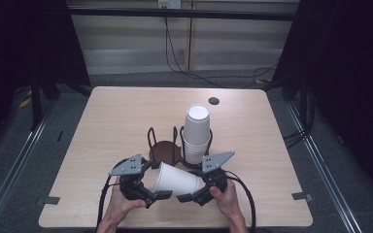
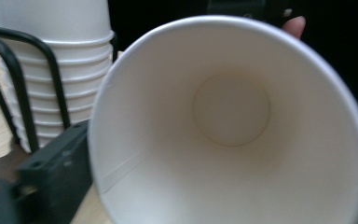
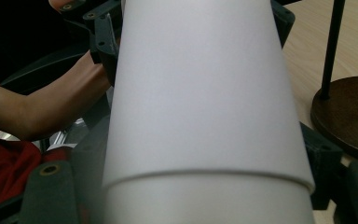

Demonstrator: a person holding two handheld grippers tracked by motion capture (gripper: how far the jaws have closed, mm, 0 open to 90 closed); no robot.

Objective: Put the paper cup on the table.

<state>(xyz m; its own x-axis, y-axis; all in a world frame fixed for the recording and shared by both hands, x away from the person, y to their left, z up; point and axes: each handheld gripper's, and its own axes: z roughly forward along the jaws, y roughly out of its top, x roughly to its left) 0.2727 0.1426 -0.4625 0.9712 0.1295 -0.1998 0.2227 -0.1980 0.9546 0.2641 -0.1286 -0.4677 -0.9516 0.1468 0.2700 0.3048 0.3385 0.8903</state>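
Centrally, near the front edge of a light wooden tabletop (image 1: 116, 116), a single white paper cup (image 1: 176, 180) is held on its side between two hand-held tools. The left tool (image 1: 161, 195) is gripped by the person's left hand (image 1: 121, 200), and the right tool (image 1: 186, 197) by the right hand (image 1: 226, 196). The cup's open mouth is turned toward the left tool and its closed base toward the right tool. From the left tool's own view the white inside of the cup (image 2: 230, 126) is seen, down to its round bottom. From the right tool's own view the cup's outer wall (image 3: 200, 93) is seen close up, with a second white edge overlapping it near the bottom of the view. The jaws of both tools are seen on either side of the cup, but whether either tool is actually clamped on it cannot be told.

Just behind the held cup, a black wire cup holder (image 1: 161, 145) with two round dark bases is set on the tabletop. Its right-hand ring is occupied by an upside-down stack of white cups (image 1: 196, 133); its left-hand base is bare. A small dark round spot (image 1: 213, 101) is seen near the far edge of the tabletop.
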